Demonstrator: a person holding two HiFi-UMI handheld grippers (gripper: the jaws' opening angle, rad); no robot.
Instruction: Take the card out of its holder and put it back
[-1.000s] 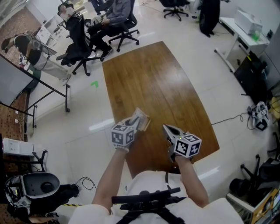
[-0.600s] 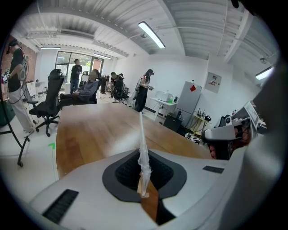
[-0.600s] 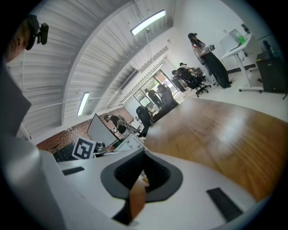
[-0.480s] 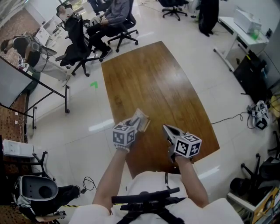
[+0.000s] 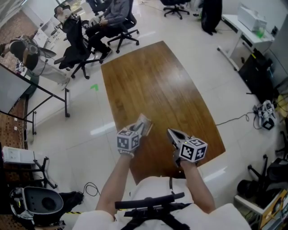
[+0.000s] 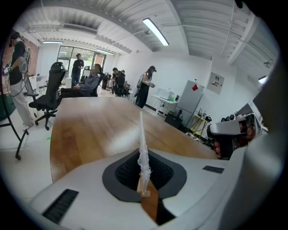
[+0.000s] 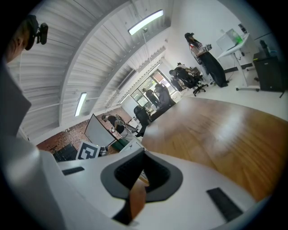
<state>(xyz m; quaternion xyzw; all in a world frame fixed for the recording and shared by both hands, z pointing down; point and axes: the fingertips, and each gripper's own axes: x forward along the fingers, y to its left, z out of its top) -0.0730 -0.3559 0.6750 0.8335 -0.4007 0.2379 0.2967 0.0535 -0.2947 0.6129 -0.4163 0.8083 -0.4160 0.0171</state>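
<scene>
Over the near left corner of the long brown wooden table (image 5: pixel 153 81), a thin clear plastic card holder (image 5: pixel 143 122) hangs in the air, clear of the wood. The left gripper (image 5: pixel 140 127) has its jaws pinched tight on the holder's lower edge. In the left gripper view the holder (image 6: pixel 142 148) stands edge-on and upright from between the dark pads, a narrow, slightly crumpled strip against the table (image 6: pixel 90 130). A small tan piece shows at its foot, but the card itself cannot be told apart from the sleeve. From above, the holder looks pale with a tan face and tilts away from the person.

Just to its right and well apart from it, the right gripper (image 5: pixel 171 132) is over the table's near edge. Its jaws are closed together with nothing between them, as the right gripper view (image 7: pixel 141 168) shows, with only the table (image 7: pixel 234 134) beyond them. Each gripper carries its white cube with black square markers, and bare forearms lead back to the person.

Past the table's far left corner a seated person (image 5: pixel 114 13) and black office chairs (image 5: pixel 74 49) stand on the pale floor. A white desk (image 5: pixel 245 27) lies off the far right corner.
</scene>
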